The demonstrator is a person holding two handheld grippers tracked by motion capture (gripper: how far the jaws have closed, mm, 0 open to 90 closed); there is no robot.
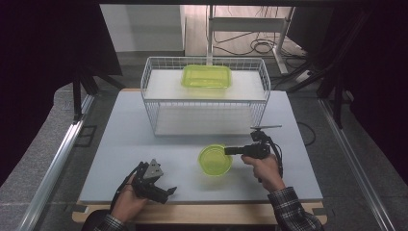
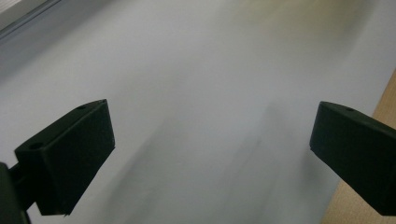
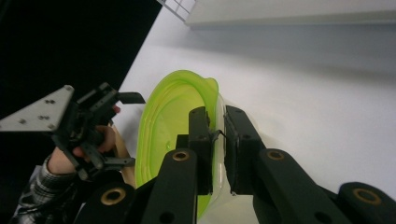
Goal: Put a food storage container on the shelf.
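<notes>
A round, translucent green bowl (image 1: 214,160) sits on the grey table near the front middle. My right gripper (image 1: 229,151) reaches in from the right and is shut on the bowl's rim; in the right gripper view the bowl (image 3: 168,121) wall sits pinched between the two black jaws of the right gripper (image 3: 216,135). My left gripper (image 1: 168,192) rests low at the front left, open, with nothing between its fingers. In the left gripper view the left gripper (image 2: 210,135) has its jaws spread wide over bare table. A rectangular green container (image 1: 206,76) lies on top of the wire shelf.
A white wire shelf rack (image 1: 207,98) stands at the back middle of the table (image 1: 120,144), its lower level bare. The wooden front edge (image 1: 202,212) runs below the grippers. Metal rails flank the table on both sides.
</notes>
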